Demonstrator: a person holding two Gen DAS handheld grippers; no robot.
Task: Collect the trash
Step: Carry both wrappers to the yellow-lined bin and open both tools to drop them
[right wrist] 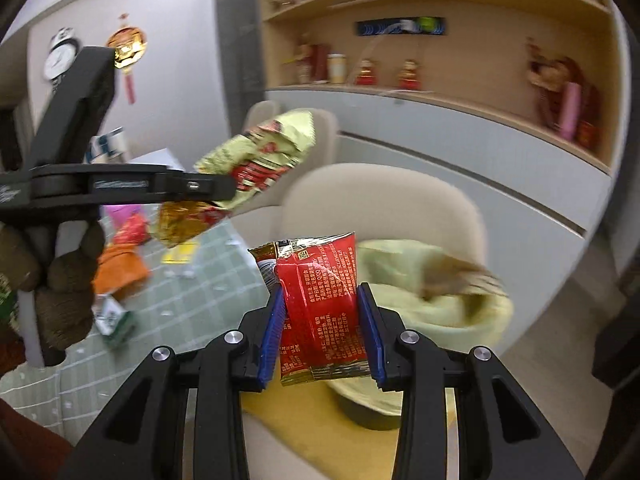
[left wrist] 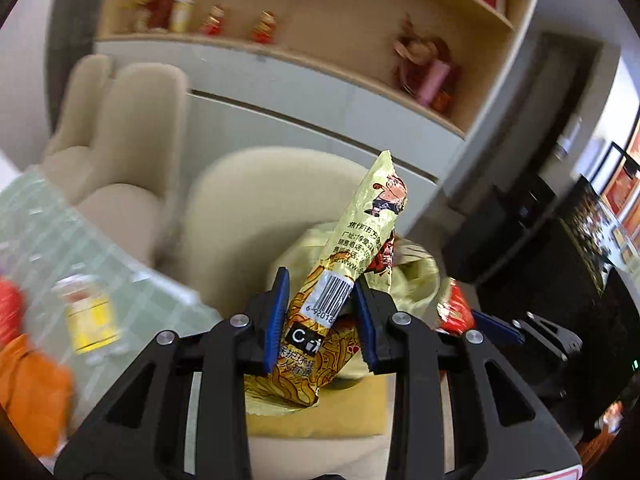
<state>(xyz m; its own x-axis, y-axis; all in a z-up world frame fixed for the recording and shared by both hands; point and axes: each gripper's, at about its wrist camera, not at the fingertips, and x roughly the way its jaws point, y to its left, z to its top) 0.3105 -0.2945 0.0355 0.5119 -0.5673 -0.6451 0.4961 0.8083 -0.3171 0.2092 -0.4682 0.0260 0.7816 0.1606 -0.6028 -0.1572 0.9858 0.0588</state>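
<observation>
- Left gripper (left wrist: pixel 322 312): jaws part-closed, clamped on a gold snack wrapper (left wrist: pixel 360 240) held upright, apparently for carrying to the yellow-green bag (right wrist: pixel 432 280) on the beige chair (right wrist: pixel 380 200).
- Right gripper (right wrist: pixel 322 328): jaws pinching a red packet (right wrist: pixel 324 300) above the same bag.
- Writing: barcode beginning "6 92018"; Chinese print, otherwise unreadable.
- Further litter lies on the green table (right wrist: pixel 208 276).

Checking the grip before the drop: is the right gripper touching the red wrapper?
Touching. In the right wrist view, both blue pads of the right gripper press the sides of the red wrapper.
</observation>
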